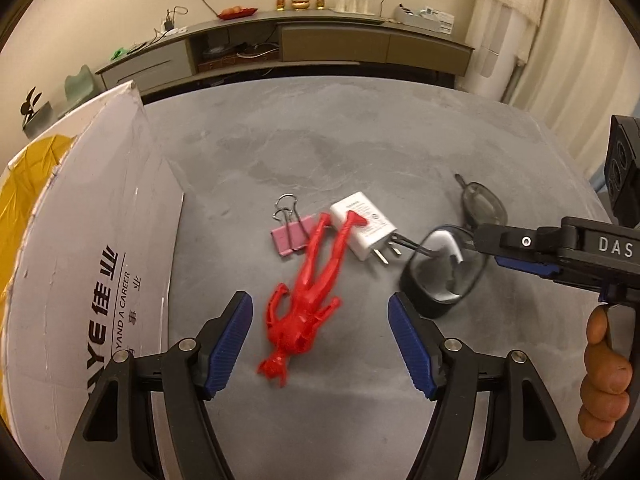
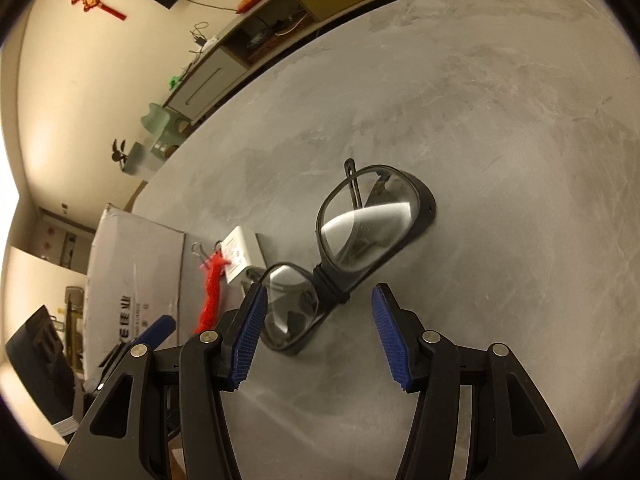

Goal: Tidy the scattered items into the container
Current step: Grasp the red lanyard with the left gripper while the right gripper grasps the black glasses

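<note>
Grey counter [image 1: 360, 140] carries scattered items beside the cardboard box [image 1: 100, 260]. Left gripper [image 1: 320, 344], fingers spread, is poised straddling the red figure [image 1: 308, 308]; right gripper [image 2: 316, 340], likewise spread, is aligned on the glasses [image 2: 360, 236], presumably for grasping.

Table [image 1: 360, 152]: grey, mottled with paler and darker cloudy patches. Figurine [image 1: 308, 300]: uniform bright red. Binder clip [image 1: 291, 236]: pink body, silver wire handles. Charger plug [image 1: 366, 226]: white, small grey print on its face, metallic prongs. Glasses [image 2: 360, 240]: black frame, clear lenses showing white glare. Cardboard box [image 1: 92, 240]: pale grey-white outside with black printed lettering; yellow lining showed inside. Left gripper [image 1: 320, 344] and right gripper [image 2: 316, 340]: black bodies, blue ribbed finger pads, silver pivot pins.
</note>
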